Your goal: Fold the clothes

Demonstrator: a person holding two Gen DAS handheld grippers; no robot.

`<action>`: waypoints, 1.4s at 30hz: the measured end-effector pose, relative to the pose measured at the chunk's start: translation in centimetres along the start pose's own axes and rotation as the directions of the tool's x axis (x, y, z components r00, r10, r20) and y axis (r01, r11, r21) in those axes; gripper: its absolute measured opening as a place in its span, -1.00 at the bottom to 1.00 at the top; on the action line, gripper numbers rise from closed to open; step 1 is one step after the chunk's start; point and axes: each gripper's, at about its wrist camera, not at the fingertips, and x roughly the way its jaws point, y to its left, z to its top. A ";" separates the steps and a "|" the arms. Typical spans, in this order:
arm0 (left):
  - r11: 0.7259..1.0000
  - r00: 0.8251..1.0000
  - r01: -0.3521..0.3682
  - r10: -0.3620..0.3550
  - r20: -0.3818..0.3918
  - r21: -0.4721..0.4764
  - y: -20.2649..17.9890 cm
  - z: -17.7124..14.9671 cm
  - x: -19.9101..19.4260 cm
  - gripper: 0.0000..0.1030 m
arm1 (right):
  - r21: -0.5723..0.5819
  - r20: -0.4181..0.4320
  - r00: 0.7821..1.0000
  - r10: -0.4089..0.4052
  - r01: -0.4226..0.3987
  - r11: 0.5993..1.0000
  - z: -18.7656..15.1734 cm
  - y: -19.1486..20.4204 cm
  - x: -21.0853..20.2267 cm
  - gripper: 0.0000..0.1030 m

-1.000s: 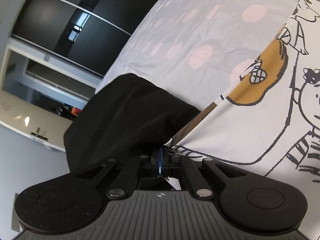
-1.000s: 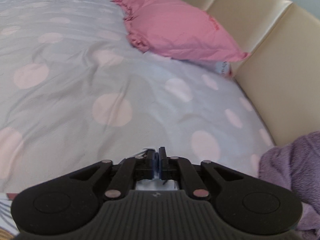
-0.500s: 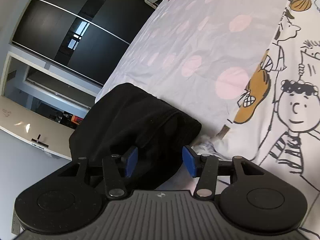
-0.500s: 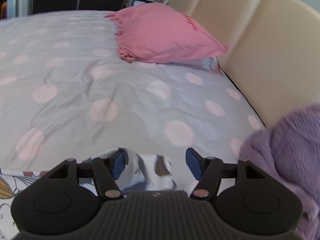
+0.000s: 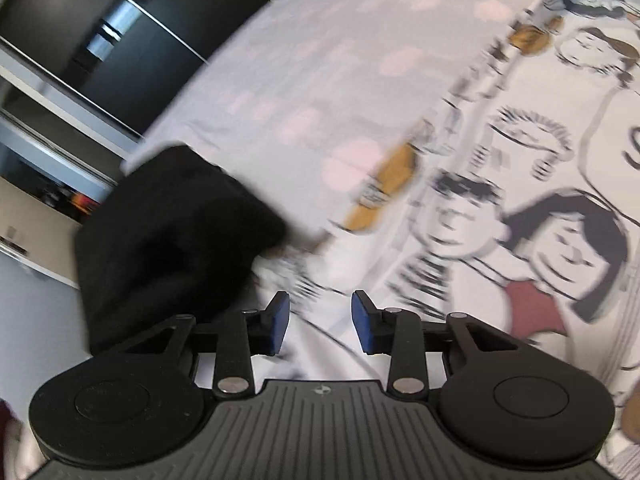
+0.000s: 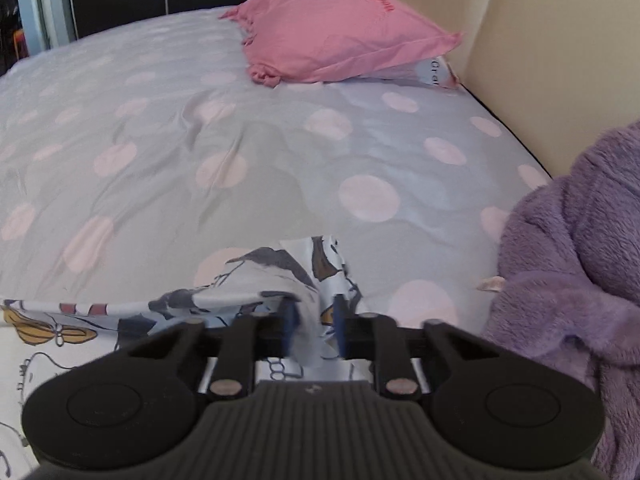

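Observation:
A white garment with cartoon prints [image 5: 520, 208] lies spread on the bed. In the left wrist view my left gripper [image 5: 320, 322] hovers over its near edge. Its jaws are closing, the blue pads [image 5: 280, 322] stand apart, and only flat cloth shows below the gap. In the right wrist view my right gripper [image 6: 315, 330] is at another edge of the same garment [image 6: 256, 276]. Its jaws are closing too, and a raised fold of the cloth fills the gap between the pads. Both views are blurred by motion.
A black garment [image 5: 168, 232] lies bunched at the bed's corner, left of the left gripper. The grey sheet with pink dots [image 6: 240, 140] stretches ahead to a pink pillow [image 6: 340, 28] and a beige headboard [image 6: 540, 40]. A purple fleece [image 6: 572, 260] is heaped at the right.
Both grippers were shut on cloth edges, sprang open, and now narrow again. The left view has swung right over the print. The right gripper has pulled back and has a cloth fold between its pads.

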 end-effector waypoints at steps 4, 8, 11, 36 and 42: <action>0.998 0.995 0.057 -0.055 -0.088 0.021 -2.0 -1.0 2.7 -0.67 | -0.057 0.019 0.999 -0.028 0.029 0.998 1.8 1.6 1.9 -0.93; 0.997 0.990 0.074 -0.070 -0.123 0.027 -2.8 -1.3 4.6 -0.70 | -0.141 0.049 0.997 -0.052 0.059 0.988 5.1 3.7 4.6 -0.94; 0.995 0.988 0.084 -0.077 -0.135 0.048 -3.2 -0.9 5.1 -0.79 | -0.194 0.055 0.996 -0.077 0.086 0.977 7.2 5.4 7.1 -0.90; 0.992 0.984 0.102 -0.090 -0.151 0.076 -4.0 -0.4 5.7 -1.00 | 0.022 -0.128 0.988 0.091 -0.089 0.996 0.2 -5.5 6.0 -0.08; 0.992 0.985 0.094 -0.080 -0.154 0.086 -4.2 -0.4 5.7 -1.00 | 0.052 -0.113 0.988 0.107 -0.102 0.993 0.6 -4.6 8.5 -0.96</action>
